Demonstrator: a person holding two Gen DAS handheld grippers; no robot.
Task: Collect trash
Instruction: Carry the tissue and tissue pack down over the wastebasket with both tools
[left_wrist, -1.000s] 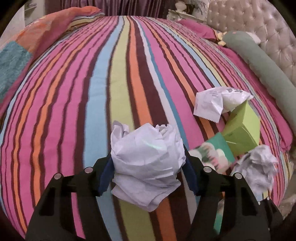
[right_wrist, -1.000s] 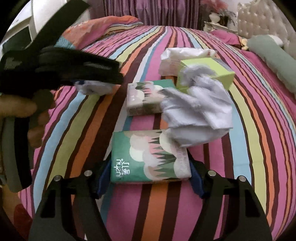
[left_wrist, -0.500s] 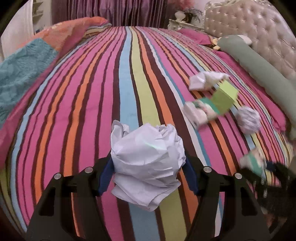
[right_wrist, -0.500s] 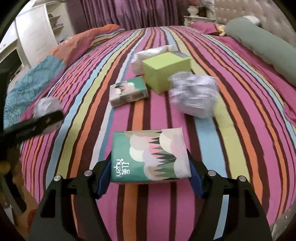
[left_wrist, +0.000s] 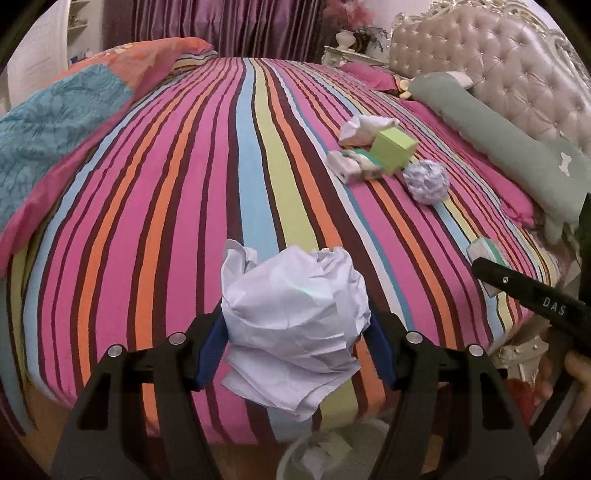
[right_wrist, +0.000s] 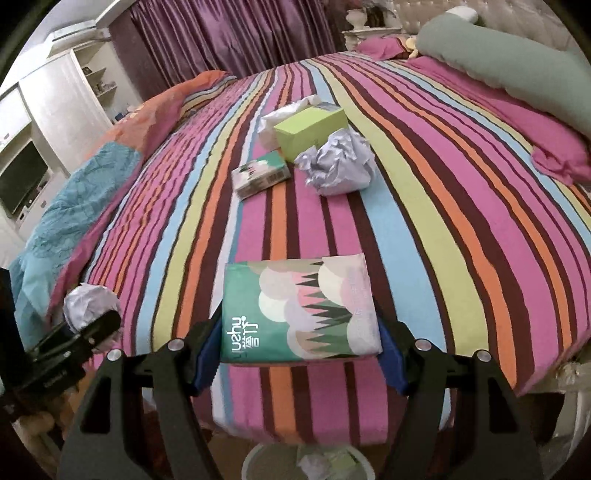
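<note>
My left gripper (left_wrist: 295, 354) is shut on a crumpled ball of white paper (left_wrist: 291, 321), held over the foot edge of the striped bed. My right gripper (right_wrist: 299, 354) is shut on a green tissue pack (right_wrist: 299, 310) with a mountain print. Below both, a pale round bin (left_wrist: 317, 454) (right_wrist: 306, 461) with scraps inside shows on the floor. On the bedspread lie a second crumpled paper ball (right_wrist: 338, 166), a green box (right_wrist: 312, 129), a smaller tissue pack (right_wrist: 260, 175) and a white wrapper (right_wrist: 284, 110). In the right wrist view the left gripper (right_wrist: 88, 328) appears at the lower left with its paper.
A striped bedspread (left_wrist: 184, 184) covers the bed. A blue and orange quilt (left_wrist: 55, 122) lies along its left side, a long grey-green bolster (left_wrist: 509, 147) and tufted headboard (left_wrist: 498, 55) on the right. White cabinets and a dark screen (right_wrist: 22, 181) stand at the left. Purple curtains hang behind.
Both grippers have drawn back from the pile toward the foot of the bed, still holding the paper ball and the tissue pack. The bin has come into view beneath them.
</note>
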